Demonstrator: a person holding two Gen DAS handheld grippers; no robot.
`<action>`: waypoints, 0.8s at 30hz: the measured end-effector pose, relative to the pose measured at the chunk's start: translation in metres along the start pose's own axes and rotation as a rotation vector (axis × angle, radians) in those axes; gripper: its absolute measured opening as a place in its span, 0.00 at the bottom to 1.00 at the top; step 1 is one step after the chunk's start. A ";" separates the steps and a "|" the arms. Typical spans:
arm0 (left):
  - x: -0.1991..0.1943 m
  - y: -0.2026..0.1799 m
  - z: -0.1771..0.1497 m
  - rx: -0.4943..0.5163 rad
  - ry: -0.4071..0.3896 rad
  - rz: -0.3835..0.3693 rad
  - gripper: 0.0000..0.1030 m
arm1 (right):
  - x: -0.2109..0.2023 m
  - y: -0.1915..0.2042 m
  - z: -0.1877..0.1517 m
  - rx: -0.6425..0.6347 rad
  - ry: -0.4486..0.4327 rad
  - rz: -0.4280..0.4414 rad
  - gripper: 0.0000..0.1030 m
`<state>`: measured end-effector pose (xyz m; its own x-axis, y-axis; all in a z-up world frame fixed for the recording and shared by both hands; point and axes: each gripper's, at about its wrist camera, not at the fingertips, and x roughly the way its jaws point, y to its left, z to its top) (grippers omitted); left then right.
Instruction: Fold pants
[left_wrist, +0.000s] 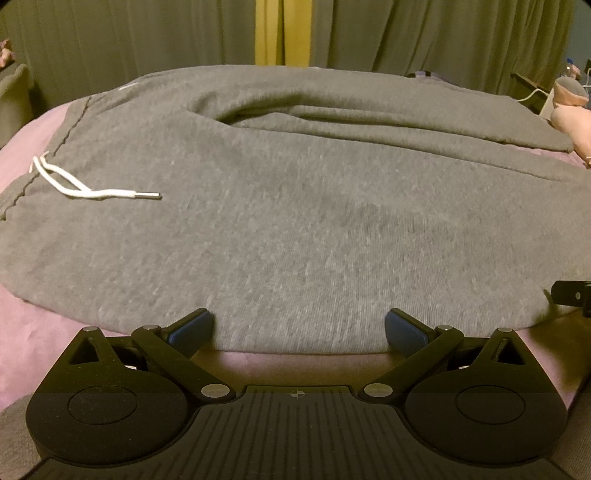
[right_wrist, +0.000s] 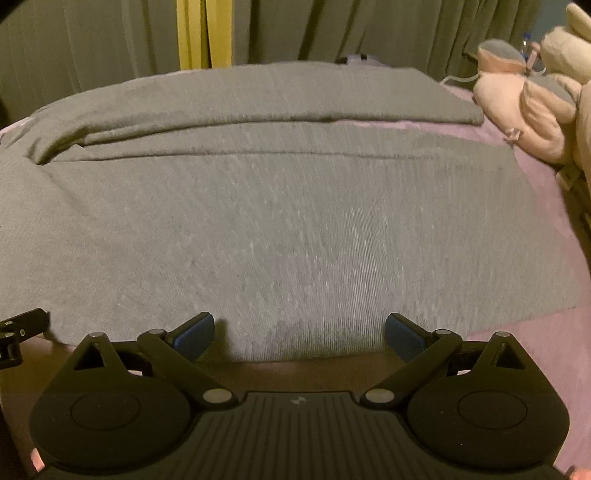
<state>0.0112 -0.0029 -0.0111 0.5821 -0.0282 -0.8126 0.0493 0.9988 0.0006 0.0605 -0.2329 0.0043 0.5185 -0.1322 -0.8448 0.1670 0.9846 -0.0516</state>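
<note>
Two grippers' jaws spread wide over flat grey pants (left_wrist: 295, 229), white drawstring (left_wrist: 85, 184) across waistband.

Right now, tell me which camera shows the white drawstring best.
The left wrist view. The white drawstring lies in full on the gray pants near the waistband, its metal tip plain to see. The right wrist view shows only the pant legs and none of the drawstring.

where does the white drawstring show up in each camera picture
Left wrist view: the drawstring lies at the left, on the grey pants near the waistband.
Right wrist view: not in it; only the pant legs show.
Shared landmark: the yellow curtain strip at the top.
</note>
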 end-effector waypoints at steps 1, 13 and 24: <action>0.001 0.000 0.000 -0.001 0.003 -0.002 1.00 | 0.001 0.000 0.000 0.003 0.009 -0.001 0.96; 0.002 0.002 0.002 -0.026 -0.002 -0.014 1.00 | 0.012 -0.009 0.006 0.054 0.097 0.081 0.96; -0.025 0.004 0.027 -0.033 -0.152 -0.005 1.00 | 0.044 -0.050 0.039 0.302 0.113 0.207 0.96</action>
<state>0.0187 0.0005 0.0246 0.6983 -0.0365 -0.7149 0.0273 0.9993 -0.0244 0.1075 -0.2926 -0.0099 0.4741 0.0965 -0.8752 0.3162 0.9090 0.2715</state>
